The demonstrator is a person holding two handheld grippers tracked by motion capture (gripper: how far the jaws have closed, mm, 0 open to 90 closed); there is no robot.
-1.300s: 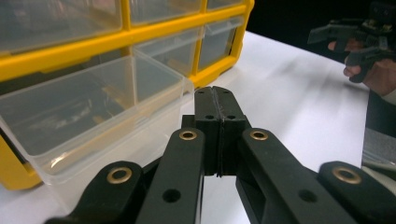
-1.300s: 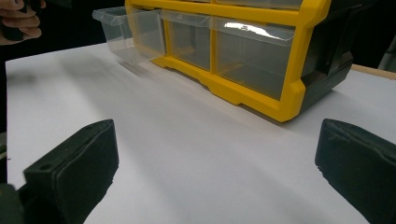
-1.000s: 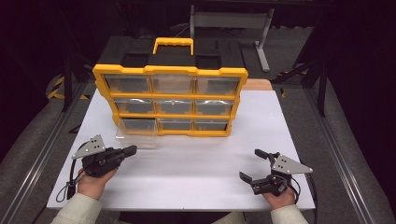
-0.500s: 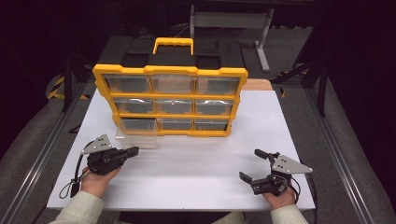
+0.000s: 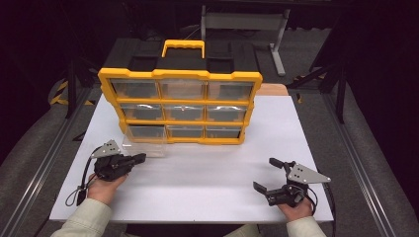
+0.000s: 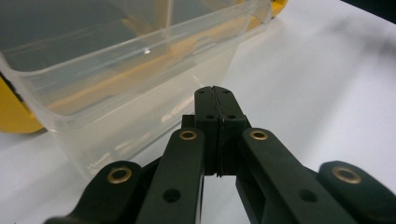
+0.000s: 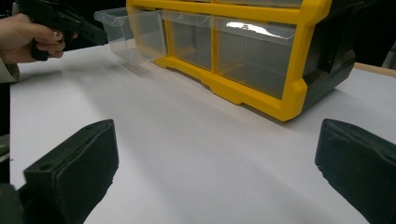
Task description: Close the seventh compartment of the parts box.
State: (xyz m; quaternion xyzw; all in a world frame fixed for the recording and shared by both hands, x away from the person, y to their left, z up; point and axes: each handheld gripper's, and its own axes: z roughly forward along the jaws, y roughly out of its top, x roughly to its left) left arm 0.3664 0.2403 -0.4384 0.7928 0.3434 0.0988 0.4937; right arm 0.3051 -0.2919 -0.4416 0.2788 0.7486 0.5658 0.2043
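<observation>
The left gripper (image 5: 139, 158), black and two-jawed with a grey three-cornered plate on top, has its jaws pressed flat together with nothing between them. Just ahead of its tips sits the clear plastic drawer (image 5: 144, 141), pulled partway out of the bottom-left slot of the yellow-framed organiser cabinet with nine see-through drawers and a yellow carry handle (image 5: 180, 106). In the left gripper view the drawer's front wall (image 6: 140, 112) stands right past the closed tips; whether they touch it I cannot tell.

The risk, as I judge it: a push from closed tips lands off-centre on the drawer, so it skews in its slot and jams, or the light cabinet slides back across the white tabletop (image 5: 207, 173) (nothing braces it). A low nudge could also tip the half-out drawer down and off its rails.

Farther right, the right gripper (image 5: 274, 174) rests near the table's front edge, well apart from the cabinet, its jaws spread wide and empty.

No brand, label or writing can be read on anything here.
</observation>
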